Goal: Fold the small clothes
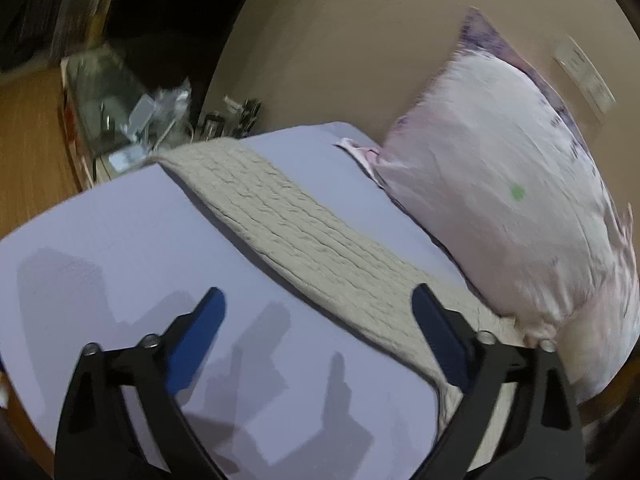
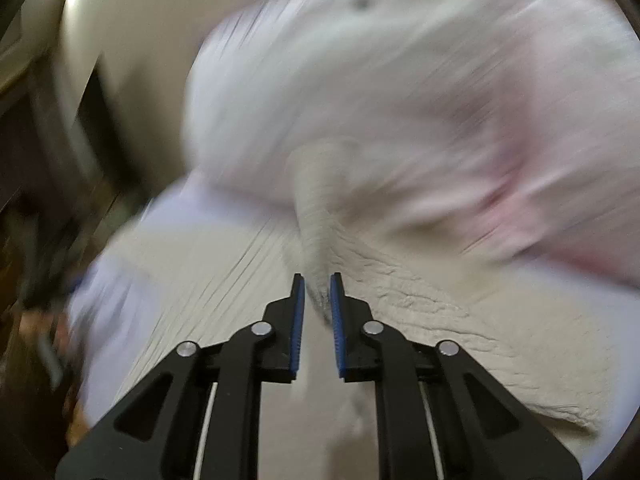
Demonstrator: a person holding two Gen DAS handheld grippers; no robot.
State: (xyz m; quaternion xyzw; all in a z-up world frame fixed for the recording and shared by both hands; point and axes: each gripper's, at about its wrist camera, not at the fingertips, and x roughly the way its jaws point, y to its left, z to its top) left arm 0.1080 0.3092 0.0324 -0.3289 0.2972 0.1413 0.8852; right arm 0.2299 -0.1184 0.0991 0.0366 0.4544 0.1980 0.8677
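A cream cable-knit garment (image 1: 304,232) is laid as a long band across the lavender sheet (image 1: 100,240), from 10 to 4 o'clock, beside a pink pillow (image 1: 500,200). The left gripper (image 1: 318,320) is held spread above it. A raised ridge of knit (image 2: 318,240) is pinched by the right gripper (image 2: 317,284). The right wrist view is heavily blurred.

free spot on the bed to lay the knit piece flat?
Bare lavender sheet lies between the cream knit garment and the bed's near edge, under the open left gripper. Crowded: the pillow borders the knit's far side, and the cluttered nightstand sits beyond the corner. The right gripper pinches a knit fold.
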